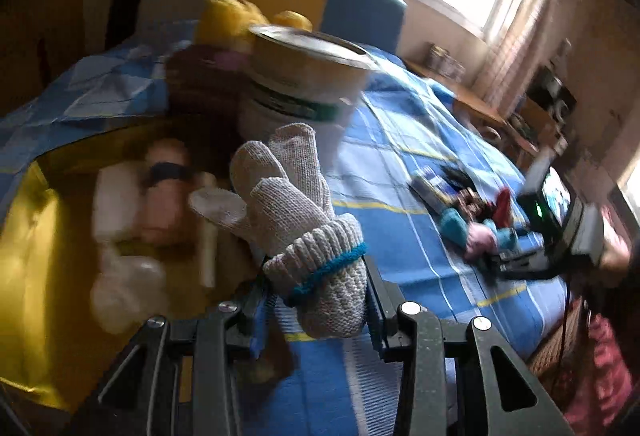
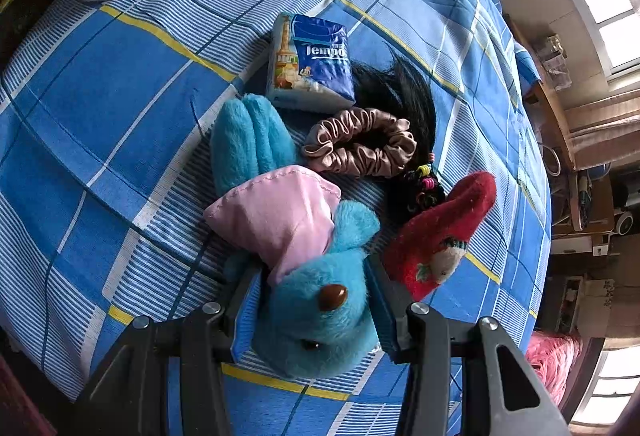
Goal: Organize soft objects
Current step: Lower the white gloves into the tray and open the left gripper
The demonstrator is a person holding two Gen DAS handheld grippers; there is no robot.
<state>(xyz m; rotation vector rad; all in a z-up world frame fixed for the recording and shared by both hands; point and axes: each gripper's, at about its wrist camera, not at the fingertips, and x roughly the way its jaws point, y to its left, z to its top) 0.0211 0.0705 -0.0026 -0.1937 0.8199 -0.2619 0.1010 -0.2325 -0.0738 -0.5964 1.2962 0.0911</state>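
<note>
Left tool (image 1: 316, 310) clenched on the cuff of a knitted glove (image 1: 288, 212), carried clear of the bed (image 1: 400, 164), presumably toward the yellow bin (image 1: 36, 220) just beside it. Right tool (image 2: 314, 310) clamps the blue plush toy (image 2: 304, 276) lying on the bed; beyond it, scrunchie (image 2: 360, 148), tissue pack (image 2: 312, 60).
</note>
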